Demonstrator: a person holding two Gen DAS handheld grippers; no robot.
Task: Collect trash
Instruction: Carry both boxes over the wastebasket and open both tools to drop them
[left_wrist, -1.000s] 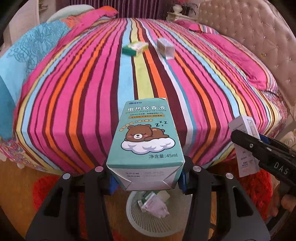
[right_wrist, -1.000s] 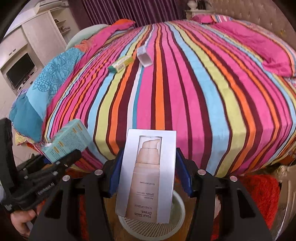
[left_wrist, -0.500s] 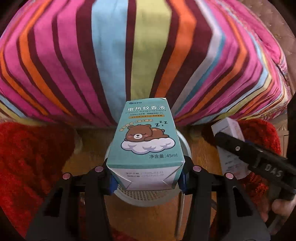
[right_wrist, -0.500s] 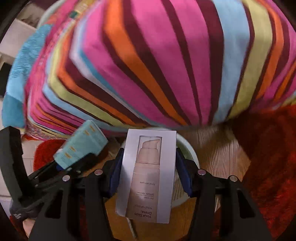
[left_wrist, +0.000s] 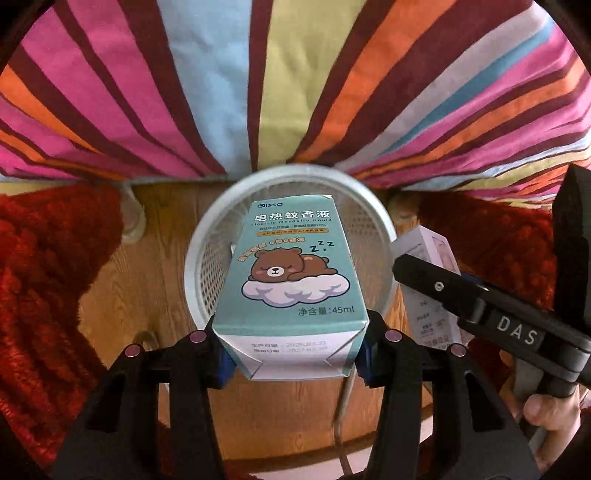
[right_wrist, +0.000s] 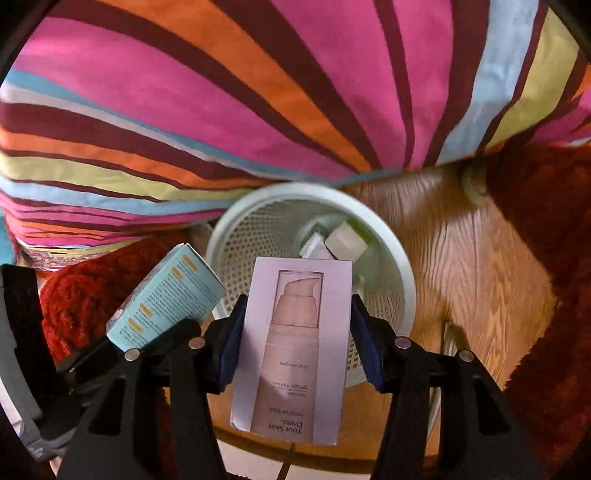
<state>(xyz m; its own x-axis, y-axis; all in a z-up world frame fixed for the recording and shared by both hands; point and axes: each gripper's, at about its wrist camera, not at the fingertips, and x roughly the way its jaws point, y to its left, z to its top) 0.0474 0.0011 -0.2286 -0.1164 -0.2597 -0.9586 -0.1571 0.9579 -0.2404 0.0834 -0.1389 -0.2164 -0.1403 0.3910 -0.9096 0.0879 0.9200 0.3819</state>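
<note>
My left gripper (left_wrist: 293, 363) is shut on a teal box with a sleeping bear (left_wrist: 291, 273) and holds it over a white mesh waste basket (left_wrist: 207, 236) on the floor. My right gripper (right_wrist: 295, 354) is shut on a pale box picturing a pump bottle (right_wrist: 299, 350), also above the basket (right_wrist: 399, 266). Each gripper shows in the other's view: the right one with its pale box (left_wrist: 432, 295), the left one with its teal box (right_wrist: 170, 302). Some trash (right_wrist: 340, 243) lies inside the basket.
The striped bed cover (left_wrist: 280, 81) hangs down just behind the basket. Red shaggy rugs (left_wrist: 48, 280) lie left and right on the wooden floor (right_wrist: 480, 273). A bed foot (right_wrist: 474, 184) stands near the right rug.
Both grippers have tipped further down and moved closer over the basket, which now fills the middle of both views. The bed top has left the view. Both boxes stay gripped.
</note>
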